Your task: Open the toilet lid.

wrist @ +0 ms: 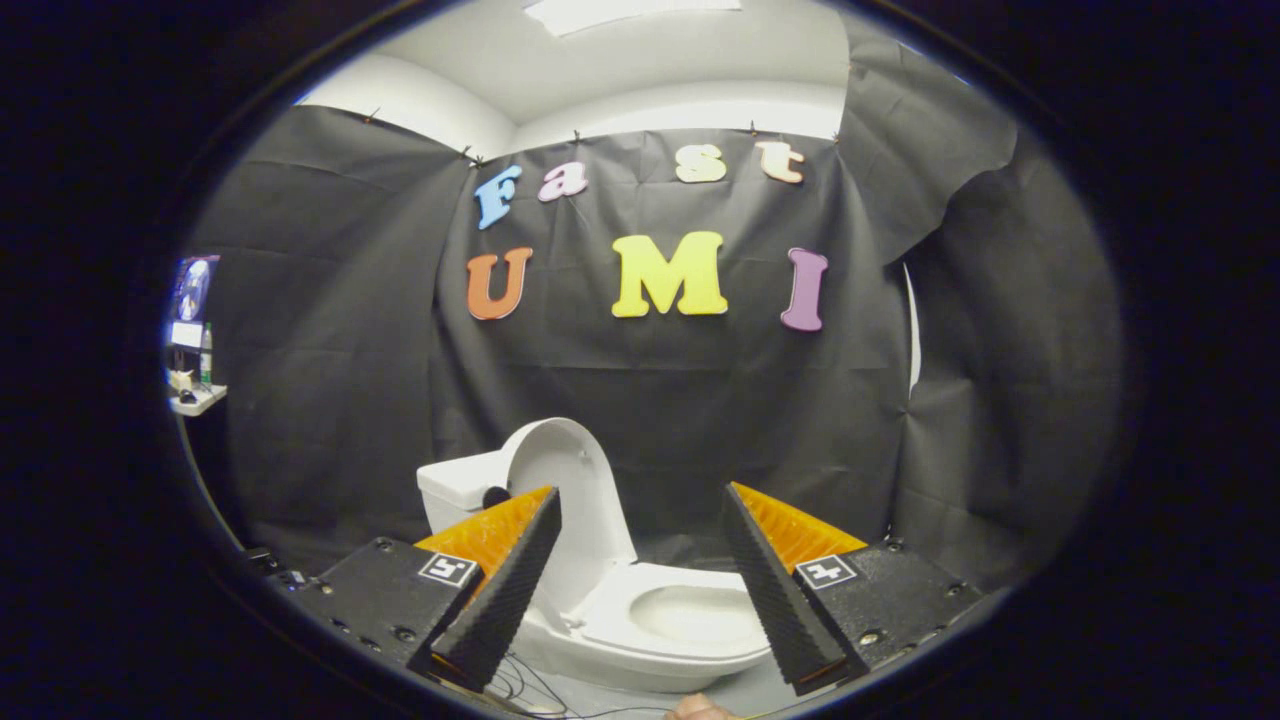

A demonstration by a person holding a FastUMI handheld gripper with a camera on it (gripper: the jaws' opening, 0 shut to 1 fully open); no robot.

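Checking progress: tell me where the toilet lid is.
The toilet lid stands raised against the tank, beyond the open gripper, above the seat.

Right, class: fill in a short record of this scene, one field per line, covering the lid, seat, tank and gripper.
lid: toilet lid raised, standing upright against the tank
seat: toilet seat down, bowl open, seen between the fingers
tank: white tank behind the lid, by the black cloth wall
gripper: gripper open, fingers apart, holding nothing, short of the toilet
task state: lid already open

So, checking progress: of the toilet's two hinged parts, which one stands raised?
The lid, upright against the tank. The seat lies flat on the bowl, beyond the open gripper.
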